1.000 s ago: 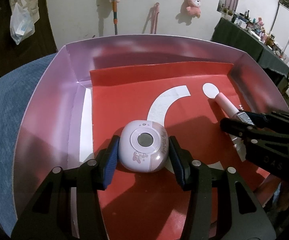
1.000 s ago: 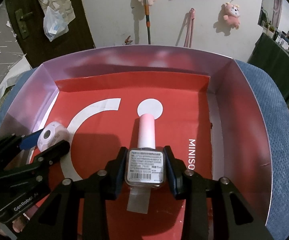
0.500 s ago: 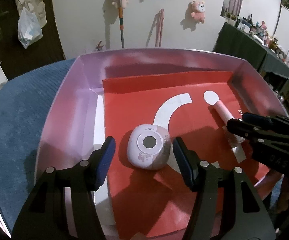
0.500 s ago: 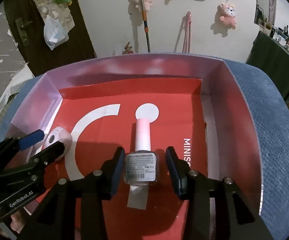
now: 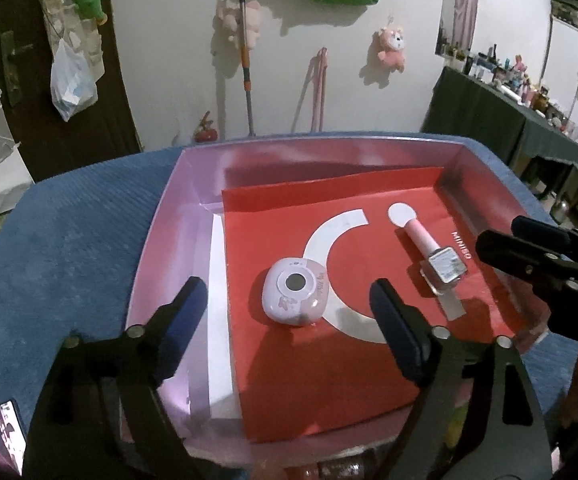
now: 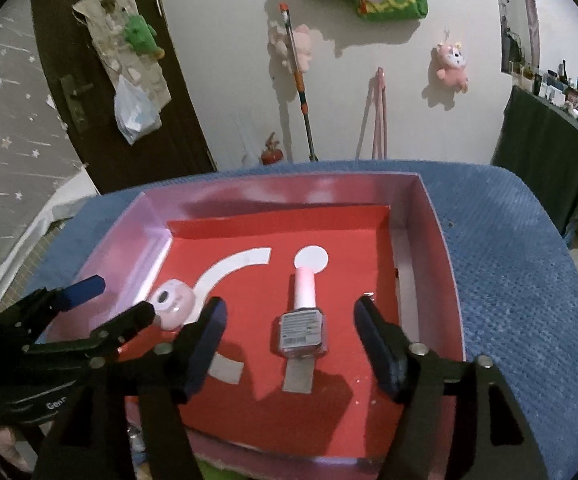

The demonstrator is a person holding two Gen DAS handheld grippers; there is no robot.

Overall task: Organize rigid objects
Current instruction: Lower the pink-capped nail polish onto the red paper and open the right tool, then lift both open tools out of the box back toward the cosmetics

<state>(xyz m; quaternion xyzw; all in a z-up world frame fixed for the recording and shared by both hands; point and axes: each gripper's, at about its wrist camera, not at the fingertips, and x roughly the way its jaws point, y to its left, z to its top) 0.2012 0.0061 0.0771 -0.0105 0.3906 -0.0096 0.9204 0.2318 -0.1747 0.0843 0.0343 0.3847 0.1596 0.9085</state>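
Note:
A pink rounded case [image 5: 293, 298] lies on the red paper liner of a pink-walled box [image 5: 177, 216]. My left gripper [image 5: 287, 300] hovers above and behind it, jaws opening, pads well clear of its sides. A nail polish bottle [image 6: 303, 330] with a pink cap lies flat further right on the liner. My right gripper [image 6: 289, 308] is raised over it, jaws opening, touching nothing. The bottle [image 5: 441, 262] and the right gripper [image 5: 503, 234] show in the left wrist view too. In the right wrist view, the case [image 6: 173, 306] and the left gripper [image 6: 123, 298] sit at left.
The box [image 6: 429, 232] rests on a blue textured cushion [image 6: 509, 260]. A phone [image 5: 5, 428] lies at the cushion's near left. Behind are a white wall with plush toys and a mop, a dark door at left and a dark-draped table [image 5: 501, 120] with bottles at right.
Both grippers went from shut on their objects to open and drew back and up. The case and the bottle stay lying on the red liner.

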